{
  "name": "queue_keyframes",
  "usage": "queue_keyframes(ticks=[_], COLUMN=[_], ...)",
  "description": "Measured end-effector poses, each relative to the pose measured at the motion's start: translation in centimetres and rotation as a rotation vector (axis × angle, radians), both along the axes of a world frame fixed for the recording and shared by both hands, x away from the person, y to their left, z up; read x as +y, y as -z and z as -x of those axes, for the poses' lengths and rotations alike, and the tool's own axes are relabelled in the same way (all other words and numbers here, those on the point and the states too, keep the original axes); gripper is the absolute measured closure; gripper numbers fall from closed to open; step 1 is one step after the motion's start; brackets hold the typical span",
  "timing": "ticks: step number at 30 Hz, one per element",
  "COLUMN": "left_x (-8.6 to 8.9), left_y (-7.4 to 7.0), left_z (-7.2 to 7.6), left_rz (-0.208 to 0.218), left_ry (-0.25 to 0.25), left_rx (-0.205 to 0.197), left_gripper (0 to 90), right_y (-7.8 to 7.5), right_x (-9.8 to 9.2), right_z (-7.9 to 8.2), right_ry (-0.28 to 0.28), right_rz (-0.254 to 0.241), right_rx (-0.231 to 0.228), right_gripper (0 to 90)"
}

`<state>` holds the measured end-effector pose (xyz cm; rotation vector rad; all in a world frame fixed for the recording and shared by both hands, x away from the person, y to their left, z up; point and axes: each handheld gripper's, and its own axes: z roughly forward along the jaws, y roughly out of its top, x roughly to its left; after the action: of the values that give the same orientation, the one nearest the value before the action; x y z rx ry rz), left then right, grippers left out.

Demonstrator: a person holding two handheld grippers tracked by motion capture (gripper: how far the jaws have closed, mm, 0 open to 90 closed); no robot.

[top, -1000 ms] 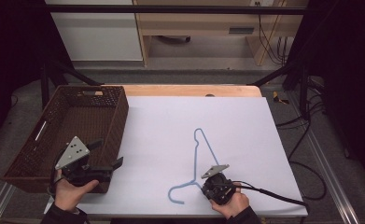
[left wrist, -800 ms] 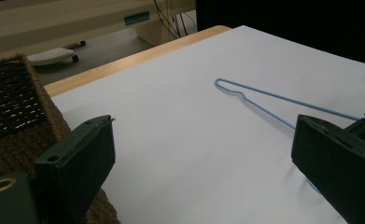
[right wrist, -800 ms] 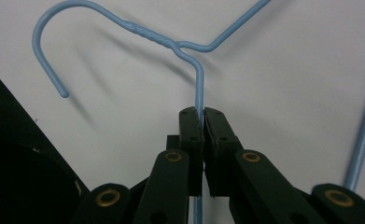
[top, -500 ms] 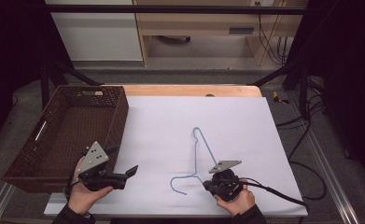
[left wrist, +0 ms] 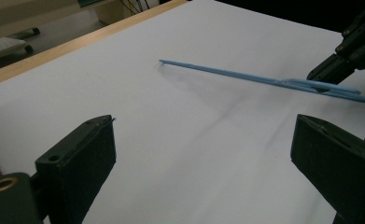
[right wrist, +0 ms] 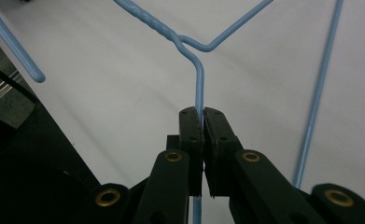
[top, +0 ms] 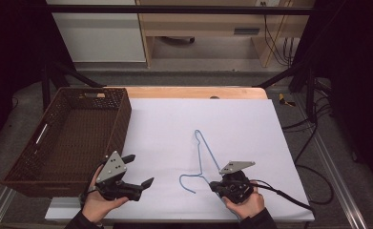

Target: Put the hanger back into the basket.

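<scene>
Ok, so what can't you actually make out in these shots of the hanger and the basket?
- Blue hanger: in the high view its near wire runs under the right claw, so the clamped spot is hidden there.
- Hanger hook tip: cut off by the left edge of the right claw view.
- Wicker basket: its near wall hides the floor just behind it, and the weave is too small to read.

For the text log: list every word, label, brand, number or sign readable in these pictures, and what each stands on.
None: no readable text in these pictures.
The blue wire hanger, the brown wicker basket, the white table cover and both hand-held grippers, left and right, bear no visible markings.
</scene>
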<state>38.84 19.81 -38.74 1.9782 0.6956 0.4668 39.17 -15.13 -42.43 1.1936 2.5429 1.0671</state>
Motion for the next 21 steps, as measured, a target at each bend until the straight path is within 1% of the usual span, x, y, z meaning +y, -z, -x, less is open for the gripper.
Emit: queue_keyframes(ticks=[2,3,5,6,8,9,10,12,14,15,18,21], left_x=[-0.5,-0.7,-1.4,-1.8,-2.4,-2.6,-2.6,-3.5,-4.1,-4.1,-5.2,-6.0], left_y=[0.3,0.5,1.0,1.3,1.7,1.9,1.9,2.4,2.6,2.6,3.1,3.5], left_z=[0.0,0.0,0.1,0.1,0.1,0.1,0.1,0.0,-0.1,-0.1,-0.2,-0.3], left_rz=[-0.008,-0.009,-0.012,-0.021,-0.027,-0.028,-0.028,-0.029,-0.028,-0.028,-0.028,-0.031], left_ry=[0.011,0.018,0.031,0.041,0.051,0.055,0.055,0.074,0.081,0.081,0.110,0.123], left_rx=[0.007,0.012,0.024,0.030,0.031,0.034,0.034,0.050,0.055,0.055,0.066,0.067], left_gripper=[6.6,6.9,7.3,7.5,7.6,8.1,8.3,9.2,9.9,10.6,12.3,15.0], right_y=[-0.1,-0.1,-0.2,-0.2,-0.2,-0.2,-0.2,-0.2,-0.3,-0.3,-0.4,-0.4], right_x=[0.0,-0.1,-0.3,-0.4,-0.6,-0.6,-0.7,-0.7,-0.7,-0.7,-0.8,-0.9], right_z=[0.1,0.0,0.0,-0.1,-0.2,-0.1,-0.2,-0.2,-0.2,-0.2,-0.2,-0.2], right_ry=[0.008,0.003,0.003,0.007,0.005,0.009,0.008,0.007,0.009,0.015,0.015,0.016], right_rz=[-0.009,-0.013,-0.029,-0.034,-0.045,-0.049,-0.045,-0.048,-0.051,-0.048,-0.054,-0.053], right_rx=[0.008,0.001,0.009,0.015,0.010,0.017,0.011,0.011,0.015,0.016,0.014,0.010], right_gripper=[87.6,87.6,87.6,87.6,87.6,87.6,87.6,87.6,87.6,87.6,87.6,87.6])
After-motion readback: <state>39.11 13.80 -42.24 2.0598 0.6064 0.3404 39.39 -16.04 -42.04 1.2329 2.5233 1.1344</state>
